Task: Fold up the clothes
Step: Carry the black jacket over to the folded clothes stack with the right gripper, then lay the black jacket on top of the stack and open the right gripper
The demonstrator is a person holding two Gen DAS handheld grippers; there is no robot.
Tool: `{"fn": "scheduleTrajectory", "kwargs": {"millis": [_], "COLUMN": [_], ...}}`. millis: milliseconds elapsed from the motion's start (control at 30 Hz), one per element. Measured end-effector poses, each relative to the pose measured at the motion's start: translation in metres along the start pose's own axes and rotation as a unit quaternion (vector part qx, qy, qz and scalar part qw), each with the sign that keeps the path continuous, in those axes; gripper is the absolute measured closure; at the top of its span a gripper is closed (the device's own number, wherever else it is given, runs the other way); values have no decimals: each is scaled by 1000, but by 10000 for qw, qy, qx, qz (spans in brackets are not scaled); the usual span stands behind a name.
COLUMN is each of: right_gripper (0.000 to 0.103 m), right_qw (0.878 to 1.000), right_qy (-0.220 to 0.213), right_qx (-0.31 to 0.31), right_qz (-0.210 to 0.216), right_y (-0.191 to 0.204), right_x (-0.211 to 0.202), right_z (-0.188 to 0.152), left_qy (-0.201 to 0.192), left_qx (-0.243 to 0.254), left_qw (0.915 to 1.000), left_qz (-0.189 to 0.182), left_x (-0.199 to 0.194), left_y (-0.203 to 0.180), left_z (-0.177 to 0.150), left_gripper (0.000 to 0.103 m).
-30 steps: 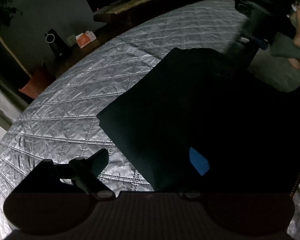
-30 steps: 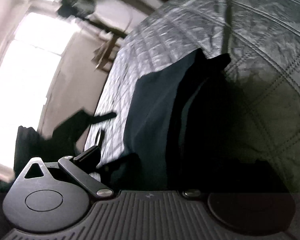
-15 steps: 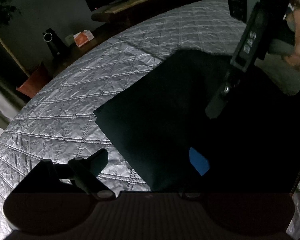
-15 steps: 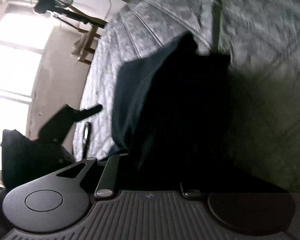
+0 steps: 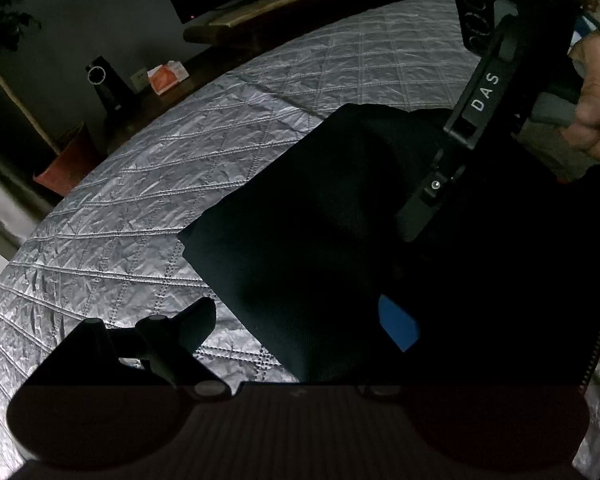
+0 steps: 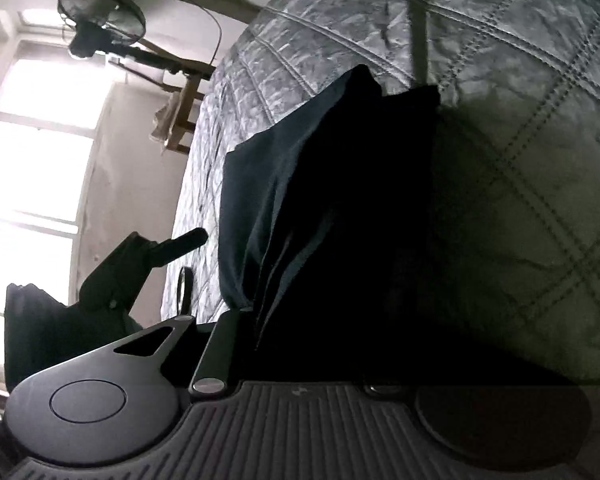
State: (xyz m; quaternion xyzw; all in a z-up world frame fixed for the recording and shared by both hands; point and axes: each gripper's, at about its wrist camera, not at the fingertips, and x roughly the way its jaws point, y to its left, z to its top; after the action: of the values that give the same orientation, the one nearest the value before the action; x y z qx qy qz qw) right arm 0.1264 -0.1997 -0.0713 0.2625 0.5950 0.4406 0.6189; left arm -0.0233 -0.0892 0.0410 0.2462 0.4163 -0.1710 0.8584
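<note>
Silver quilted bedding (image 5: 148, 184) covers the bed, and a dark garment (image 5: 300, 240) lies folded flat across its middle, a small blue tag (image 5: 396, 326) showing near the close edge. By the window a fan (image 6: 100, 20) stands on its pole. Left gripper (image 5: 300, 320) hangs over the near edge, fingers spread wide, gripping nothing. Right gripper (image 5: 420, 224) comes down onto the cloth's far side; whether it has pinched the bunched fabric I cannot tell.

We get a pretty dim room, blown-out window (image 6: 36, 168) glare on the right wrist, heavy fisheye bending, dark garment (image 5: 340, 240) swallowing detail.
</note>
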Motion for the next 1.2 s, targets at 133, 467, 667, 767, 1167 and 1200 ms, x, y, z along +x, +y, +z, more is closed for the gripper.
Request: {"fn": "scheduleTrajectory", "kwargs": {"millis": [133,467,667,767,1167,1200], "right_gripper": [91,91,91,91,89,89], "right_qw": [9986,9579,9162,8823,7283,7276], "right_qy": [-407,-2490,-3753,-4506,-6212,-6192], "right_qx": [273,1208,1184,1113,2890,2940], "right_qz": [211,757,756,779,-139,-278], "right_y": [0,-3,17,23,-80,-87], "right_x": [-6,-79,-175,-234,-373,-374], "right_z": [-16,-92,-107,-103,-118,-120], "left_qy": [-6,-475,-640,-706,-640,-632], "left_qx": [-65,-649,-753,-669,-258,-257], "left_qw": [9999,9967,9949,9948,9964,9964], "left_qz": [-125,-140,-223,-313,-496,-495], "left_x": [-2,-22,-38,-42,-24,-23], "left_y": [5,17,16,8,-21,-21], "left_z": [4,17,13,16,28,29], "left_gripper": [16,25,26,26,26,26]}}
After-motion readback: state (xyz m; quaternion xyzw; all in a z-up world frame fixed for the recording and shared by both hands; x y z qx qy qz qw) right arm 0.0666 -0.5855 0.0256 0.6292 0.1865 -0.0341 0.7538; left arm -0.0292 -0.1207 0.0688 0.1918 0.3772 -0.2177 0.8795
